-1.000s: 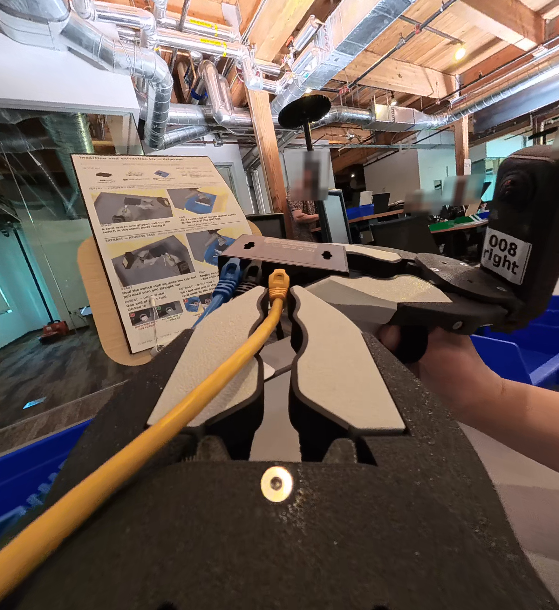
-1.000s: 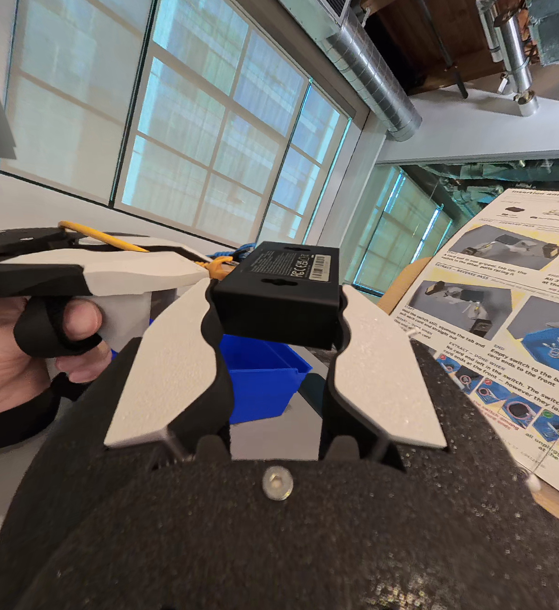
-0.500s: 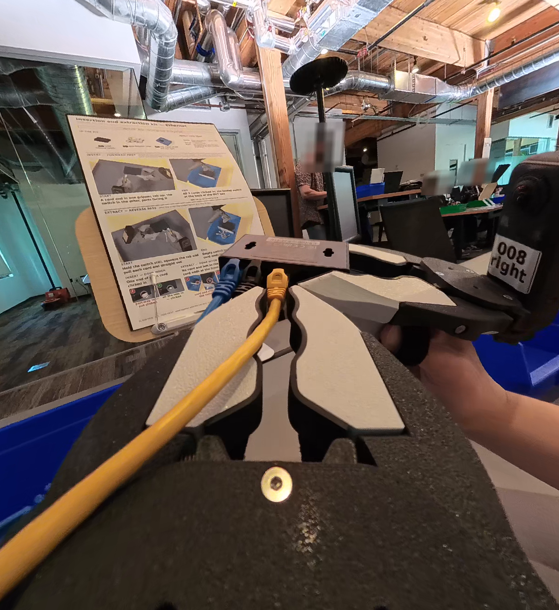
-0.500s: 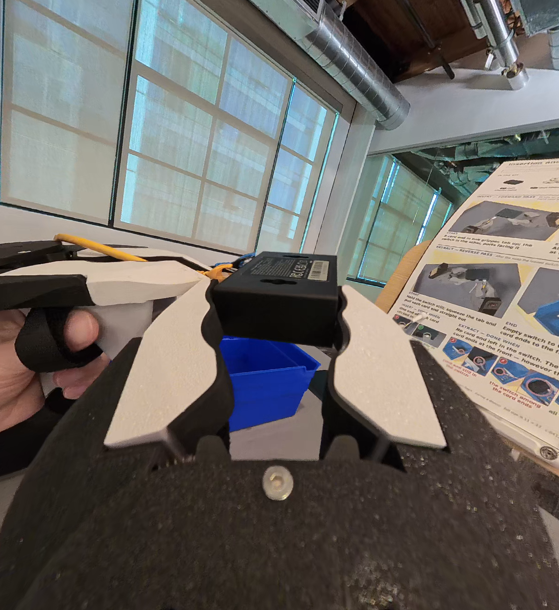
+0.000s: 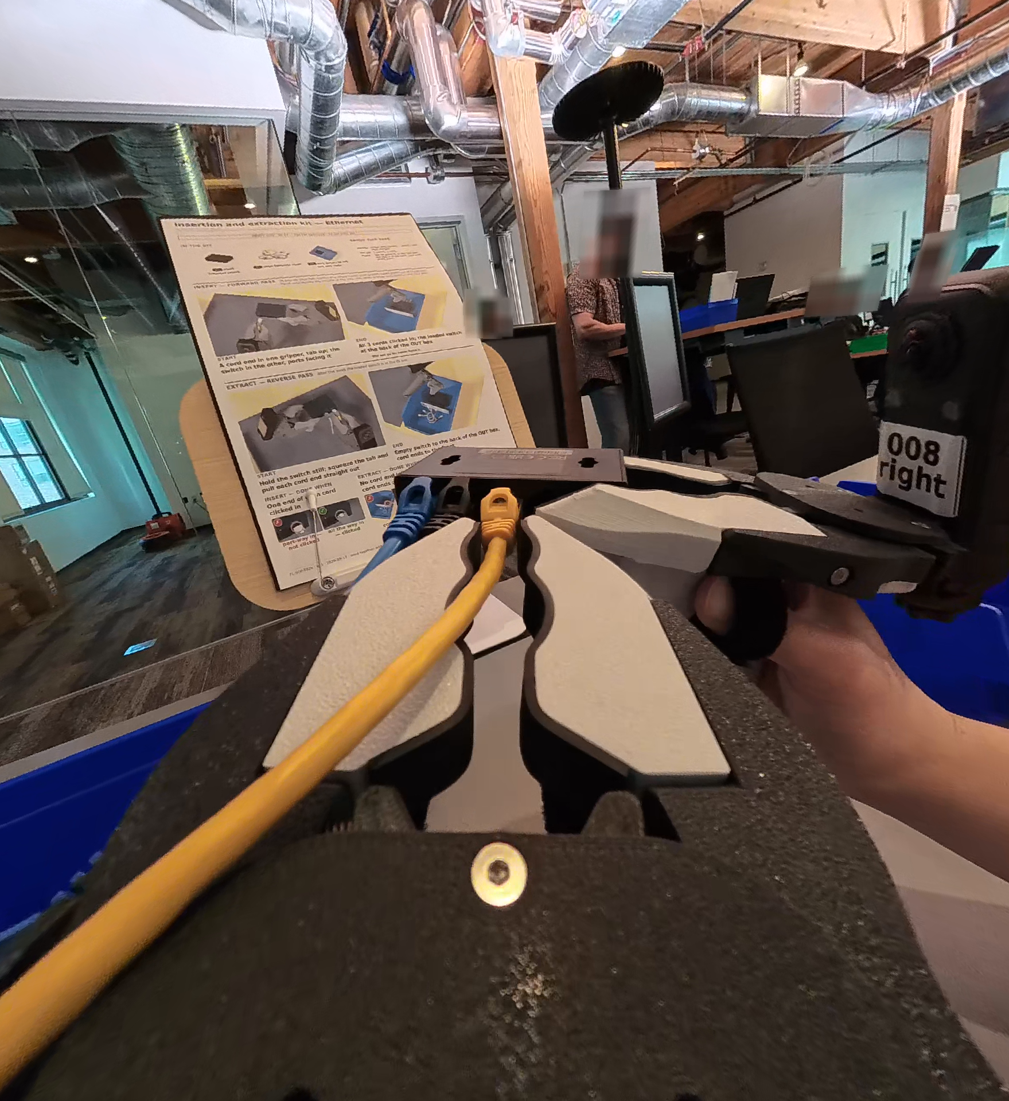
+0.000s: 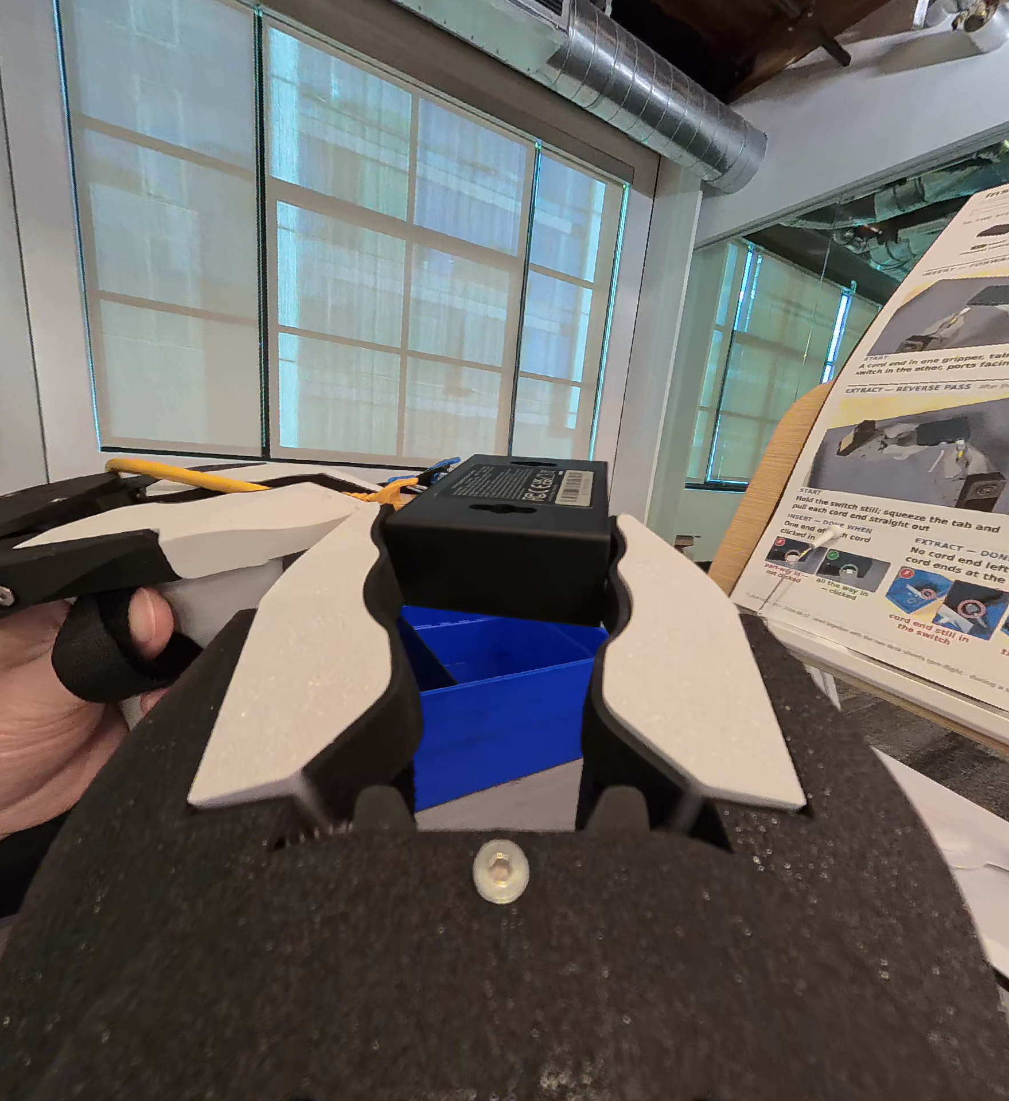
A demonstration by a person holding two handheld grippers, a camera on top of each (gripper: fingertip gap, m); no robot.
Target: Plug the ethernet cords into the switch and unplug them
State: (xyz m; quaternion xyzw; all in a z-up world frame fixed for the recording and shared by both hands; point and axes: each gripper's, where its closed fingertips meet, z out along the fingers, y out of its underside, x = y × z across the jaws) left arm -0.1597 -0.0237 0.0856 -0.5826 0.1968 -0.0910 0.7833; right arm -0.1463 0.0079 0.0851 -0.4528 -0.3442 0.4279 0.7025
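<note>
My right gripper is shut on the black switch, held upside down in the air with its ports facing left. In the left wrist view the switch has a blue cord, a black cord and a yellow cord seated in its ports. My left gripper is shut on the yellow cord just behind its plug, and the cable trails back over the left finger. The right gripper shows at the right of that view, and the left gripper at the left of the right wrist view.
A blue divided bin sits on the table below the switch. More blue bins flank the grippers. An instruction board on a wooden stand is behind. A person's hand holds the right gripper.
Both views have tilted down a little, so the blue bin below the switch shows more. The yellow plug stays at its port and both grips are unchanged.
</note>
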